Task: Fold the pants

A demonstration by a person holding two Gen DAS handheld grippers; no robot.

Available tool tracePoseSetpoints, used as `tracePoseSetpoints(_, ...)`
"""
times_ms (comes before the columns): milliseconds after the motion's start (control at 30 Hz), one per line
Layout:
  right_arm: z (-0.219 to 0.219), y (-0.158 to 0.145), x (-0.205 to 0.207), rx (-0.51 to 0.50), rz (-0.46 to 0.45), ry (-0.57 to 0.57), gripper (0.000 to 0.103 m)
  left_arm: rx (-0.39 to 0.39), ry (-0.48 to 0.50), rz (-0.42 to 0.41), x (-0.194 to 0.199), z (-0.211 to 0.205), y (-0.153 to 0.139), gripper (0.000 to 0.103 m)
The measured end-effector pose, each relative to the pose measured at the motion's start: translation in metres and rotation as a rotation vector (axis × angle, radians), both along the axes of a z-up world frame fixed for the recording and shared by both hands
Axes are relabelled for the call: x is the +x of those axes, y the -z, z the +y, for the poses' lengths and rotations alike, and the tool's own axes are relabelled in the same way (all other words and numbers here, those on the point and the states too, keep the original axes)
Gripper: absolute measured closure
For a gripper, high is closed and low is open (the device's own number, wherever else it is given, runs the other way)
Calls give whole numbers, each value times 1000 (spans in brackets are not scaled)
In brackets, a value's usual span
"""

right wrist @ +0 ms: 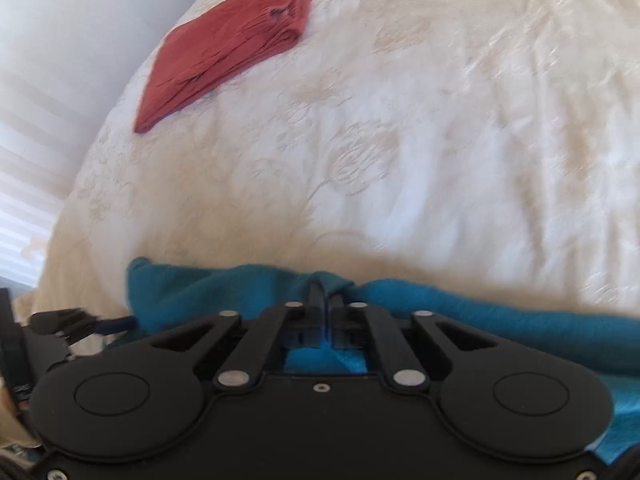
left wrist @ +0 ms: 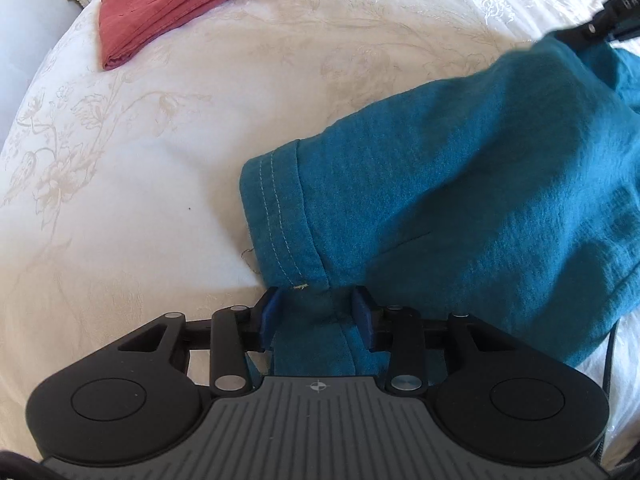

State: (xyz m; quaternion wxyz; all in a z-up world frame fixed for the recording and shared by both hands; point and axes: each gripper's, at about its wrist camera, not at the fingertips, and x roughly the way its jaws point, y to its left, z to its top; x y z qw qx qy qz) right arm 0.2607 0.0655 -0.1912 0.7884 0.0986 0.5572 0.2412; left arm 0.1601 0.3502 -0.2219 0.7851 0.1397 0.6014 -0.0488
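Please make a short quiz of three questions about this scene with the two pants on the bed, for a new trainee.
1. True or false: the red pants lie folded on the bedspread, apart from both tools.
2. Which tool is closed on the teal pants?
A. left tool
B. right tool
C. neither
3. Fill in: in the left wrist view, the pale double stitching marks the teal pants' ____.

Key
1. True.
2. B. The left tool's blue pads stand apart with cloth between them.
3. Hem.
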Motion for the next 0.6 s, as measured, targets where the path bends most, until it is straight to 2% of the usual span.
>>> tracePoseSetpoints(33, -5, -3, 6, -8, -27, 34, 97, 7, 10, -2, -1, -1, 0, 58)
tracePoseSetpoints(100, -8, 3, 22, -9, -5, 76, 98, 2, 14, 3, 0, 2, 2, 57)
tracePoseSetpoints(167, 3, 10, 27, -64, -3, 38, 97, -15, 0, 7, 1, 5, 0, 57)
tracePoseSetpoints(200, 10, 10, 26, -93, -20, 12, 95, -27, -14, 7, 1, 8, -3, 57)
tracePoseSetpoints(233, 14, 7, 23, -101, -33, 0, 87, -37, -25, 2, 3, 10, -5, 57)
tracePoseSetpoints(267, 14, 3, 19, -95, -37, 1, 85, -44, -35, -8, 5, 14, -8, 58)
tracePoseSetpoints(300, 13, -5, 12, -78, -47, 9, 82, -46, -42, -17, 3, 15, -11, 58)
tracePoseSetpoints(367, 5, -22, -6, -43, -84, 27, 69, -45, -49, -53, -2, 14, -23, 58)
tracePoseSetpoints(467, -12, -50, -38, -16, -111, 71, 67, -39, -53, -109, -14, 10, -42, 59)
tracePoseSetpoints(600, -36, -80, -88, 1, -129, 120, 66, -80, -77, -174, -31, 7, -72, 59)
